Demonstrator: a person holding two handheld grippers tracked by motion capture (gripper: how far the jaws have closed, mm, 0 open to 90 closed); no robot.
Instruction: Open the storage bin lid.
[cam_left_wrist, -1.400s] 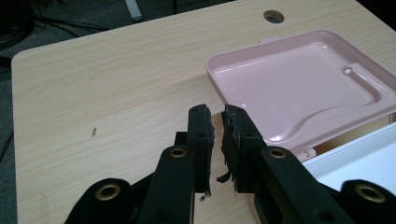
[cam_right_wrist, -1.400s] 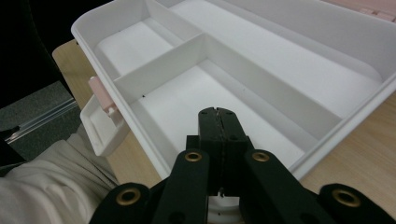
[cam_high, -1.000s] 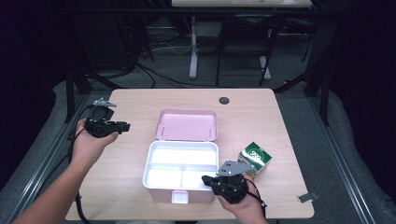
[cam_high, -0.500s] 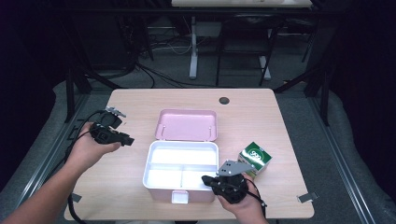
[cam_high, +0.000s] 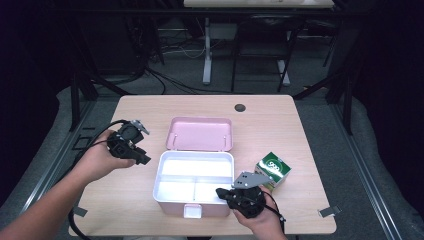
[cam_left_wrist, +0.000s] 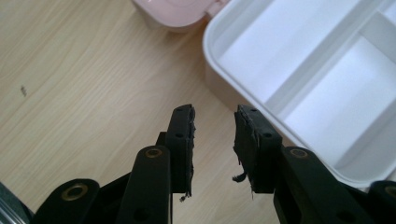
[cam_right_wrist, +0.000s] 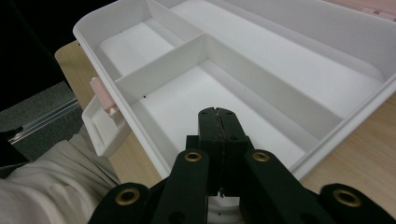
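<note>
Open box (cam_high: 196, 179), between both tongs

Bench (cam_high: 125, 210) pale matt wood grain, box (cam_high: 165, 172) smooth glossy white-pink plastic, carton (cam_high: 272, 169) printed green paper, claw pads (cam_left_wrist: 184, 140) rough frayed black rubber.

The green carton's (cam_high: 273, 170) near corner hides behind the right tool (cam_high: 240, 196).

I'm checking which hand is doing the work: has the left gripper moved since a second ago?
Yes. In the high view the left gripper has come in from near the table's left edge toward the open pink box; its jaws have just been opening, nothing between them.
</note>
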